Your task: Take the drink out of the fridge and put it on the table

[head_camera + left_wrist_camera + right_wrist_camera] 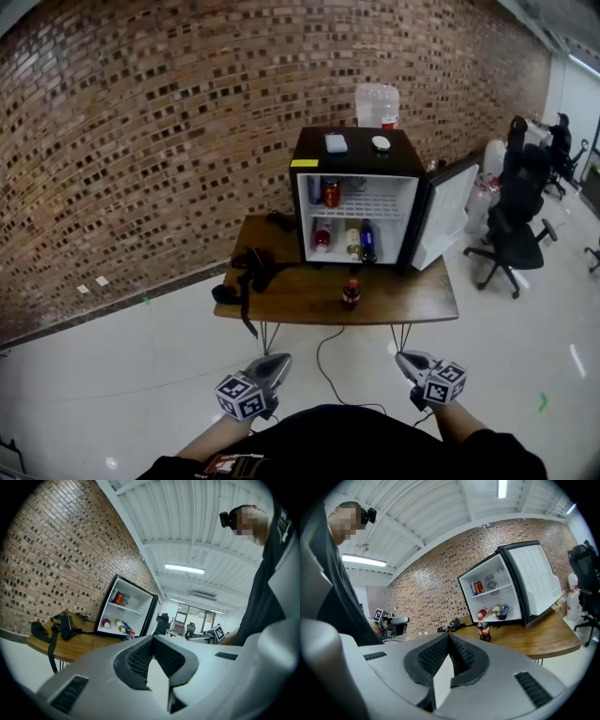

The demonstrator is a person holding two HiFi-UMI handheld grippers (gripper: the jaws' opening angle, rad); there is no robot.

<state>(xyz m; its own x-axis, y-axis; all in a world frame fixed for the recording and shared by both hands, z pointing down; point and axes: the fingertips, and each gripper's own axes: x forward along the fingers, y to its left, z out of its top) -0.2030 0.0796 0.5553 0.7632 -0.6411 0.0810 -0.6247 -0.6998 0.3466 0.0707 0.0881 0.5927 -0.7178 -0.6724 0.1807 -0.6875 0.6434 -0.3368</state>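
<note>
A small cola bottle (351,293) with a red cap stands upright on the wooden table (412,300), in front of the black mini fridge (352,141). The fridge door (444,217) hangs open to the right. Inside, cans (325,192) stand on the upper shelf and several bottles (344,240) lie on the lower one. Both grippers are held low near my body, well short of the table. My left gripper (278,361) is shut and empty. My right gripper (403,357) is shut and empty too. The bottle (483,629) also shows in the right gripper view.
A black strap and cable bundle (246,272) lies on the table's left part. Small items and a clear jug (376,105) sit on the fridge top. Black office chairs (516,239) stand at the right. A brick wall (141,141) runs behind, and a cable (328,361) hangs under the table.
</note>
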